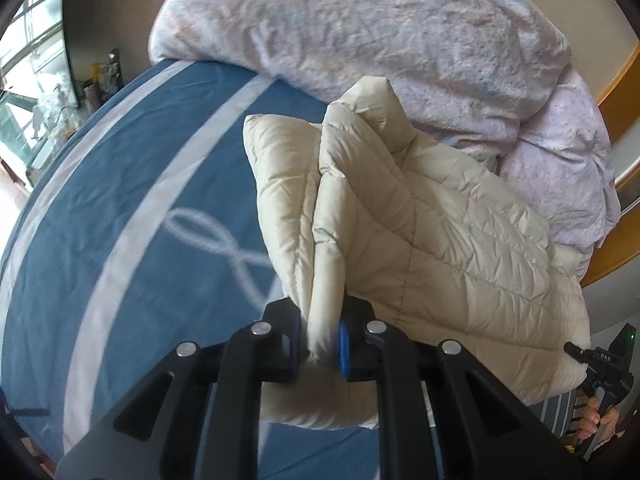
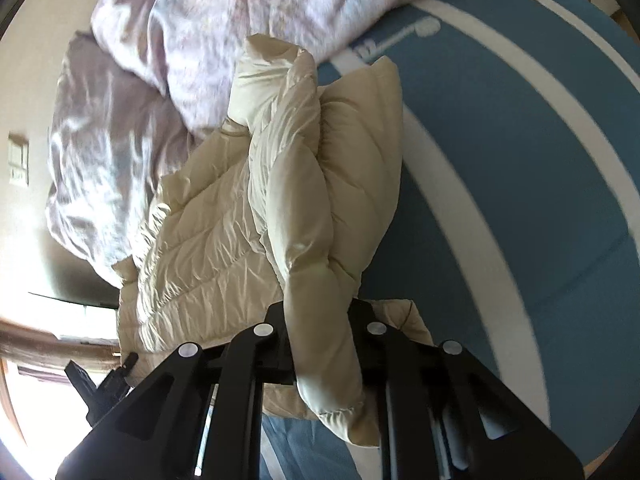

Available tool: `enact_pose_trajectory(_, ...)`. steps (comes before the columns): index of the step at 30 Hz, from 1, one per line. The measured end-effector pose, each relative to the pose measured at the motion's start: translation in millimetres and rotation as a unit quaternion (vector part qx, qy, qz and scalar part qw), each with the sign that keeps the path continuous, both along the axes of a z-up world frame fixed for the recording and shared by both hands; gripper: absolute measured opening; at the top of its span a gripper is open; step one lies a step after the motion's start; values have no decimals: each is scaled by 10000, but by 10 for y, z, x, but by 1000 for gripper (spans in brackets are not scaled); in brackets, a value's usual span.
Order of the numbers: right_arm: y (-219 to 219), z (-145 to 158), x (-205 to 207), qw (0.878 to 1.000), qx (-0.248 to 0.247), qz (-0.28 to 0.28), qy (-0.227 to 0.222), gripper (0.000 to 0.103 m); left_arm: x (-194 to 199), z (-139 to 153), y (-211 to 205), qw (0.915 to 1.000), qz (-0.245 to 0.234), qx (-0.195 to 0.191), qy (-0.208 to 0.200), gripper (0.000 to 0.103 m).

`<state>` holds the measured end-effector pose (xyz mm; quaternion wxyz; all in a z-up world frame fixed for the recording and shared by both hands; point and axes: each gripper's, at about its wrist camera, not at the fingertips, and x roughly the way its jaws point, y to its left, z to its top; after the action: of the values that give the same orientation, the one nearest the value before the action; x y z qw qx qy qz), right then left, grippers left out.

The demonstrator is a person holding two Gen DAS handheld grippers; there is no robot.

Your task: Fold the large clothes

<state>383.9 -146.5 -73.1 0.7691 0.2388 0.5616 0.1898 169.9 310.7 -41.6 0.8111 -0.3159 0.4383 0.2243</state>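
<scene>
Okay, your left gripper (image 1: 325, 338) is clamped on a bunched fold of the cream puffer jacket (image 1: 420, 232), blue pad pressed to the fabric, nothing loose between the jaws. Your right gripper (image 2: 320, 344) is pinched on a padded sleeve-like roll of the same jacket, which runs through the jaws and hangs past them toward the camera. The jacket sits partly lifted over the blue bedsheet (image 1: 132, 184) with its 2 white stripes, and its far edge lies against the crumpled lilac duvet (image 1: 380, 40). From the left wrist view you can see your other hand (image 1: 598, 420) on the second gripper's handle at the lower right, just beside the jacket's hem. Wooden bed frame (image 1: 616, 76) at right.
</scene>
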Motion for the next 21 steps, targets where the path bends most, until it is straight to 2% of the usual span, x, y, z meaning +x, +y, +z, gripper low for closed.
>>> enact_pose_trajectory(10,40,-86,-412,9994,-297,173,-88,14,-528,-88,-63,9998,109,-29,154,15)
enact_pose_trajectory(13,101,-75,-454,9980,-566,219,-199,16,-598,-80,-99,9998,62,-19,181,16)
enact_pose_trajectory(14,135,-46,-479,9961,-802,223,-284,18,-612,-83,-109,9998,37,2,192,18)
enact_pose_trajectory(15,99,-9,-518,9942,-990,217,-351,23,-624,-92,-108,9998,36,-2,215,19)
enact_pose_trajectory(17,175,106,-550,9839,-1650,182,-660,38,-633,-106,-93,9996,97,-17,269,28)
enact_pose_trajectory(18,190,143,-568,9794,-1853,153,-791,48,-641,-112,-75,9995,138,-29,283,30)
enact_pose_trajectory(19,206,205,-584,9737,-2064,106,-965,56,-647,-118,-58,9994,160,-41,301,38)
enact_pose_trajectory(20,229,299,-596,9670,-2255,40,-1186,58,-656,-120,-41,9993,185,-42,307,47)
enact_pose_trajectory(21,250,383,-597,9619,-2373,-20,-1360,61,-666,-118,-17,9993,221,-42,301,52)
